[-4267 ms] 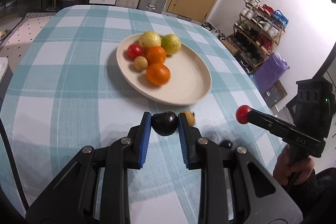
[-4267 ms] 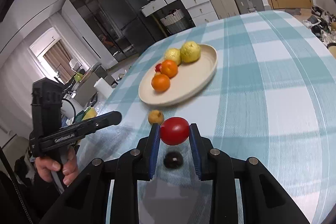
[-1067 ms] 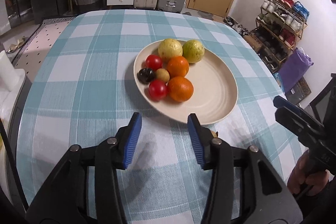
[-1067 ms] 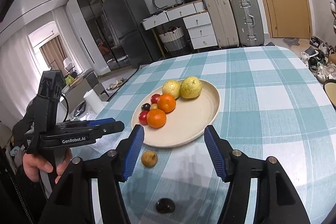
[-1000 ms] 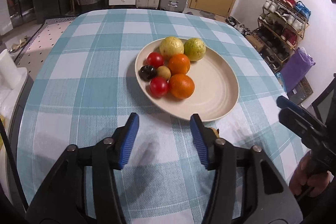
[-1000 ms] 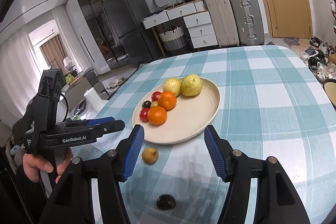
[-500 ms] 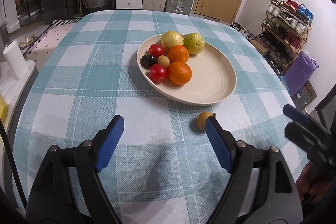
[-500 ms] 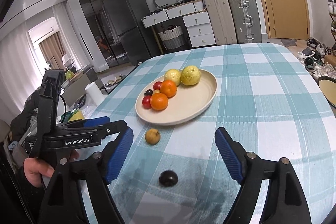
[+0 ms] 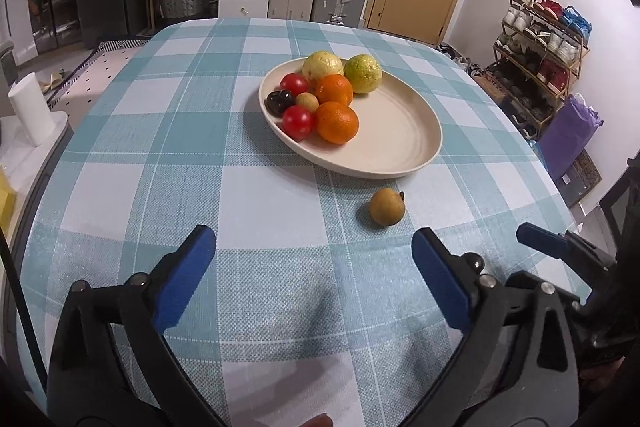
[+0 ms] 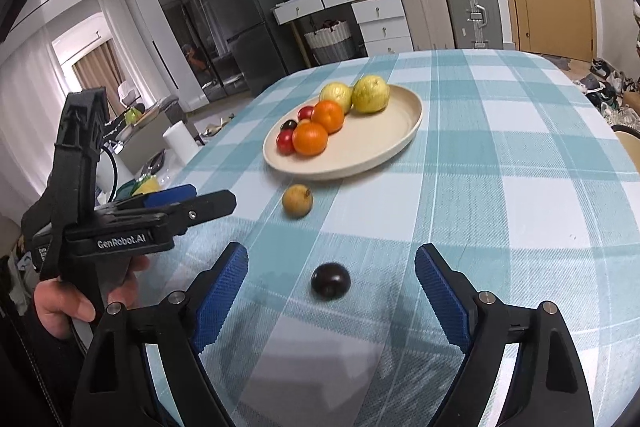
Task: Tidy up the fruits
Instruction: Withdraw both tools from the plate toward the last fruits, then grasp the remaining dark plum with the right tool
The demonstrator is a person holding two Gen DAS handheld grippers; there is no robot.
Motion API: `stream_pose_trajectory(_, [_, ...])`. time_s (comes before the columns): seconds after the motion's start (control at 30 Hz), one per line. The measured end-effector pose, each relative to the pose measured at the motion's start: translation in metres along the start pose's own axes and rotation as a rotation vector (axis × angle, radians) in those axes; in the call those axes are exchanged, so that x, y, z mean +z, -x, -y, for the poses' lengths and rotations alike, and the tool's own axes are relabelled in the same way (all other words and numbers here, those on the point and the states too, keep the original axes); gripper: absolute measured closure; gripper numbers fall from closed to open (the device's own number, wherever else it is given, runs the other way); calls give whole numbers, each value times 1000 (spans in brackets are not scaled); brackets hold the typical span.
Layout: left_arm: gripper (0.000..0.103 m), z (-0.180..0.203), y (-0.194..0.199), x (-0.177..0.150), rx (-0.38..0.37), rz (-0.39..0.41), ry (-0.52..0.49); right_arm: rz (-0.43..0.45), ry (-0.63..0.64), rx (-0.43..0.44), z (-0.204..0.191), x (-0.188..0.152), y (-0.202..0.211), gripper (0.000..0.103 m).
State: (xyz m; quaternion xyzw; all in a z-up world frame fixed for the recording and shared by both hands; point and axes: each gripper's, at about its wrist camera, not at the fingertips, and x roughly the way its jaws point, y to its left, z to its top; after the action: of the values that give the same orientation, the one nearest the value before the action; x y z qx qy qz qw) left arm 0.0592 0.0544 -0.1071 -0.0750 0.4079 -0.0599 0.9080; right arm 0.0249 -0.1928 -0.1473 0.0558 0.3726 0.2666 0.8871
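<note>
Checked desk (image 10: 520, 211): plum (image 10: 331, 281) near plate (image 10: 400, 143), small, round, likely rolls; grip across middle. Both hand-held grippers (image 10: 331, 269) (image 9: 314, 253) just spread, empty.

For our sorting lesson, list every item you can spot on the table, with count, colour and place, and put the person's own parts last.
plate: 1, cream, centre of the tablecloth.
oranges: 2, orange, on the plate.
tomatoes: 2, red, plate's left side.
guavas: 2, yellow-green, plate's far edge.
dark plum: 1, near black, plate's left rim.
small tan fruit: 1, on the plate among the others.
loose tan fruit: 1, on the cloth before the plate.
loose dark fruit: 1, on the cloth.
tablecloth: 1, teal and white check.
left tool: open, empty.
right tool: open, empty.
</note>
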Motion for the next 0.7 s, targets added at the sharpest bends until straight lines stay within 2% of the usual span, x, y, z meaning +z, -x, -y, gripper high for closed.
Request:
stream_pose_trajectory(0.33, [1,-7,-3,-6,-15,-26,20,-63,-10,38,-4,-8,-13,15])
stream_pose_trajectory(0.57, [1,-11,-4,-10,-10,-35,22,-86,-3,32,-8,-10,-20,29])
stream_pose_trajectory(0.7, [1,-14,-4,-11,-10,-41,30,-94,-5,17,-7,-10,-24,33])
